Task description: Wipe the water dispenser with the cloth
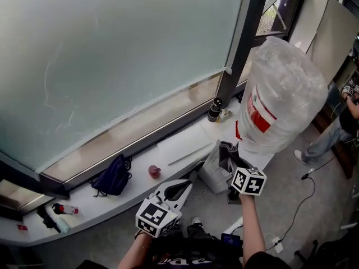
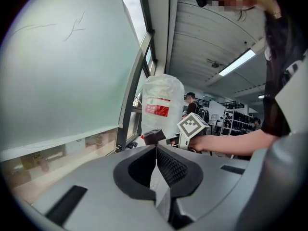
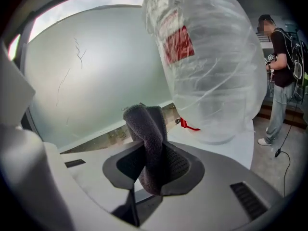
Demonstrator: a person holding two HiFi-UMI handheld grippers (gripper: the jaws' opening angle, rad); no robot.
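Note:
The water dispenser's big bottle (image 1: pixel 280 94), wrapped in clear plastic with a red label, stands on the white dispenser top (image 1: pixel 263 157) by the window. My right gripper (image 1: pixel 230 164) is shut on a dark grey cloth (image 1: pixel 226 154) just left of the bottle's base. In the right gripper view the cloth (image 3: pixel 148 129) sticks up out of the jaws (image 3: pixel 151 162), with the bottle (image 3: pixel 211 66) close ahead to the right. My left gripper (image 1: pixel 180 188) hangs lower left, shut and holding nothing. Its own view (image 2: pixel 156 170) looks toward the bottle (image 2: pixel 162 105) and the cloth (image 2: pixel 154 136).
A white window sill (image 1: pixel 140 186) carries a black bag (image 1: pixel 114 175), a red cup (image 1: pixel 153 171), a dark bottle (image 1: pixel 214 110) and a spray bottle (image 1: pixel 64 209). A person (image 1: pixel 336 128) stands at the right. A cable (image 1: pixel 303 200) lies on the floor.

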